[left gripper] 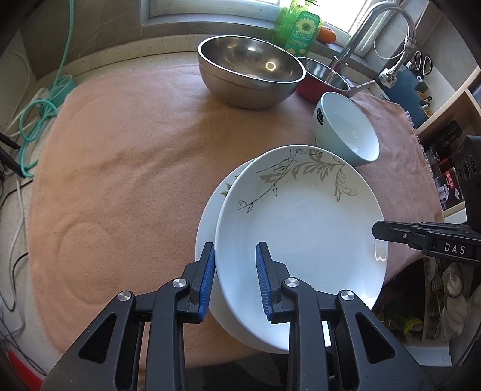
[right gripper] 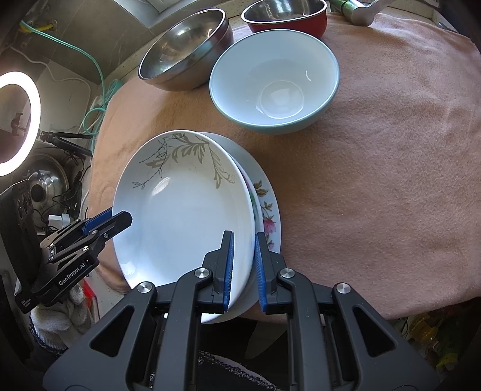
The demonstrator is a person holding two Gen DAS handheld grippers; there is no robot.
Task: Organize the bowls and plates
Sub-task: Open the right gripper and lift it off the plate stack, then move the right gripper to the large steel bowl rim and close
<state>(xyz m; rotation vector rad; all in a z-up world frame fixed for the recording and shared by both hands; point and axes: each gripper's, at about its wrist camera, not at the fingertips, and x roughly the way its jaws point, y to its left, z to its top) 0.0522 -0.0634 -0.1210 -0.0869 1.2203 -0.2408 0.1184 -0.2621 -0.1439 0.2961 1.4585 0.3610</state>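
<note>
leaf plate (left gripper: 300, 228) overhanging towel (left gripper: 120, 168) edge

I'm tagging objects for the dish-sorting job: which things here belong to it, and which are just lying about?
Part of the job: leaf-pattern plate, flowered plate under it, blue bowl, steel bowl, red bowl.

Lying about: green bottle, faucet, green hose, ring light.

Leaf plate (left gripper: 300, 216): white, deep, grey leaf pattern at far rim; tilted, resting atop the plate beneath.
Floral plate (right gripper: 266, 204): white, pink flowers on rim; flat on the pink cloth, mostly covered.
Blue bowl (right gripper: 275, 81): pale blue outside, white inside; upright, empty, just beyond the plates.
Steel bowl (left gripper: 251, 70): large, upright, empty.
Red bowl (right gripper: 285, 15): steel-lined, behind the blue bowl.
</note>
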